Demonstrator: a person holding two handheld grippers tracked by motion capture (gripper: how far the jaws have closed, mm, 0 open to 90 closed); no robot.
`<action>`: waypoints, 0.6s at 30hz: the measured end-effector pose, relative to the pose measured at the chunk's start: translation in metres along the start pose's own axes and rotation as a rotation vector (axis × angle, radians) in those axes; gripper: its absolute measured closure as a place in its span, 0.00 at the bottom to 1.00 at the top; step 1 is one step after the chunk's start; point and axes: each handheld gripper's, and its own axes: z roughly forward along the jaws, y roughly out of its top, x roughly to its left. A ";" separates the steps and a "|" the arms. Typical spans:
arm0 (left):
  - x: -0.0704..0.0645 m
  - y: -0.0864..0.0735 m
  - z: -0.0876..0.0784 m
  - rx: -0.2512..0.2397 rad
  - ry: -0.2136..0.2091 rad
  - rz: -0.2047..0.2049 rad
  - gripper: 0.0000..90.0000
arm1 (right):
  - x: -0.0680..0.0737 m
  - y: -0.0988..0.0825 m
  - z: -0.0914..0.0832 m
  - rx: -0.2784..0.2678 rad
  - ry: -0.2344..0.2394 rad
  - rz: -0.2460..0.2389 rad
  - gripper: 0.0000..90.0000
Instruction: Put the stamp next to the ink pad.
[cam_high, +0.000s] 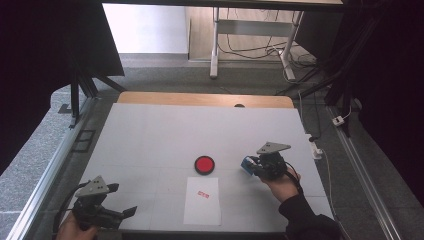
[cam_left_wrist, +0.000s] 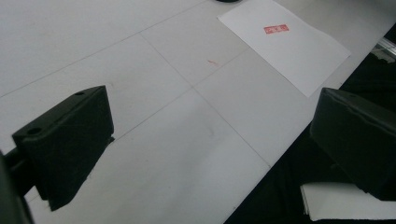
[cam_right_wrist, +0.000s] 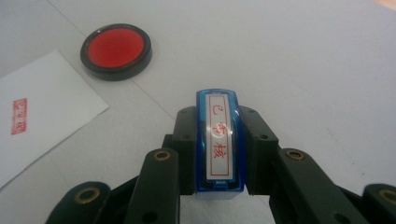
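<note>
- The left tongs (cam_high: 131, 211) sit nearest, low at the front edge of the surface (cam_high: 150, 135), jaws spread wide with nothing between them.
- In the left gripper view the paper (cam_left_wrist: 285, 44) lies ahead of those tongs and to their right, flat, with a small red print (cam_left_wrist: 276, 29) on it.
- The right tongs (cam_right_wrist: 219, 154) are pinching a blue stamp (cam_right_wrist: 219, 144), one jaw on each long side; its label with red characters faces the camera.
- In the high view the right tongs (cam_high: 248, 165) and stamp (cam_high: 247, 164) are held just right of the pad (cam_high: 204, 164), apart from it.
- Beyond the right tongs, ahead and left, lies the round red ink pad (cam_right_wrist: 116, 50) in its black rim.
- The paper (cam_right_wrist: 37, 135) lies left of the right tongs, near the pad.
</note>
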 end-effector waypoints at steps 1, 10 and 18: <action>0.000 0.000 0.000 0.000 0.000 0.000 0.00 | -0.001 -0.001 0.001 0.006 0.001 -0.004 0.78; 0.000 0.000 0.001 0.003 0.004 0.000 0.00 | -0.001 -0.005 0.011 0.043 0.017 -0.015 0.78; 0.000 0.000 0.001 0.006 0.002 0.001 0.00 | -0.001 -0.007 0.014 0.064 0.021 -0.017 0.76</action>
